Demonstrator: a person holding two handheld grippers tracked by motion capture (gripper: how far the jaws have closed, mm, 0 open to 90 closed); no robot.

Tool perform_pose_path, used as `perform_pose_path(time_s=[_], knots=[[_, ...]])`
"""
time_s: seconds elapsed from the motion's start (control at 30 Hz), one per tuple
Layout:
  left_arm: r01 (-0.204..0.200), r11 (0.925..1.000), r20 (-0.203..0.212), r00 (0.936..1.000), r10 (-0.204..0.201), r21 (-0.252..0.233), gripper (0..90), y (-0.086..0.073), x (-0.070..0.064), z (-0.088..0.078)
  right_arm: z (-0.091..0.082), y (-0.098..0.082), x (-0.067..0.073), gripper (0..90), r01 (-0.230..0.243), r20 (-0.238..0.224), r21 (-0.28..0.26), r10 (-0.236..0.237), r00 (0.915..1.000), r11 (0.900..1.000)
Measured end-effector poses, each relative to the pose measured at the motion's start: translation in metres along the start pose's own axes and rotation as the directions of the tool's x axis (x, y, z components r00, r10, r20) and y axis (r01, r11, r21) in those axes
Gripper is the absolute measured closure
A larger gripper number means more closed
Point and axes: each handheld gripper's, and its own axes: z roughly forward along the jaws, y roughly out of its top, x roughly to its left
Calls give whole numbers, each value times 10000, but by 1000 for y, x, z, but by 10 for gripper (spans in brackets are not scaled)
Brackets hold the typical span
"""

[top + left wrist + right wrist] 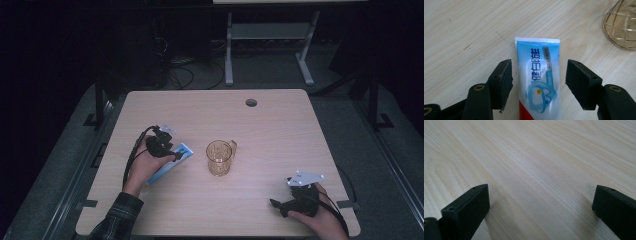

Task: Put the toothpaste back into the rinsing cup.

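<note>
Item: toothpaste tube (pixel 539 77), blue and white with a red band near the lower end, lying flat on the pale wood-grain bench (pixel 280 130), left of centre. Label carries large blue Chinese characters running lengthwise, smaller print beside them too fine to read, and a tooth graphic with a small yellow dot. Left hand-held gripper (pixel 539 85) straddles the tube, jaws apart, neither pad touching it. Amber glass mug (pixel 220 157) with handle stands near the tube's crimped end, at bench centre. Right hand-held gripper (pixel 541 207) sits at the near right corner, jaws wide apart over bare wood. Round cable hole (pixel 251 103) at far edge.
</note>
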Motion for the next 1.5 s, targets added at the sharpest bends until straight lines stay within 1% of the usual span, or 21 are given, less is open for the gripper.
perform_pose_path(time_s=[0.13, 0.2, 0.33, 0.37, 0.4, 0.5, 0.67, 0.87, 0.93, 1.0, 1.13, 1.5], knots=[[-185, 9994, -101, 9998, 188, 286, 372, 4, -2, 8, 0, 0, 0, 6, -2, 2, -1, 2, 10000, 10000], [-303, 9980, -143, 9994, 311, 561, 370, 5, -3, 12, 0, 0, 0, 5, 1, 3, 0, -1, 10000, 10000], [-357, 9969, -152, 9992, 369, 704, 368, 5, -4, 16, 0, 0, 0, 5, 1, 4, -2, -1, 10000, 10000], [-430, 9952, -179, 9988, 448, 883, 369, 4, -4, 19, 0, 0, 0, 6, 6, 4, -1, -6, 10000, 10000], [-433, 9945, -202, 9988, 454, 949, 369, 4, -3, 19, 0, 0, 0, 5, 3, 3, -1, -3, 10000, 10000], [-436, 9942, -161, 9988, 454, 982, 369, 4, -3, 20, 0, 0, 0, 6, 0, 4, -1, 0, 10000, 10000], [-478, 9916, -181, 9986, 503, 1205, 370, 3, -4, 23, 0, 0, 0, 6, 4, 2, -2, -4, 10000, 10000], [-391, 9916, -4, 9992, 394, 1229, 393, 2, -3, 23, 0, 0, 0, 5, 3, 3, -1, -3, 10000, 10000], [-282, 9920, 38, 9996, 279, 1229, 397, 1, -2, 23, 0, 0, 0, 5, 4, 3, -1, -4, 10000, 10000], [-236, 9933, 31, 9997, 234, 1136, 406, 0, -2, 23, 0, 0, 0, 5, 4, 4, 0, -4, 10000, 10000], [-150, 9935, 40, 9999, 146, 1133, 425, 0, -2, 22, 0, 0, 0, 5, 1, 3, 2, -1, 10000, 10000], [49, 9908, -97, 9999, -36, 1352, 530, 1, -4, 20, 0, 0, 0, 5, 6, 6, 1, -6, 10000, 10000]])
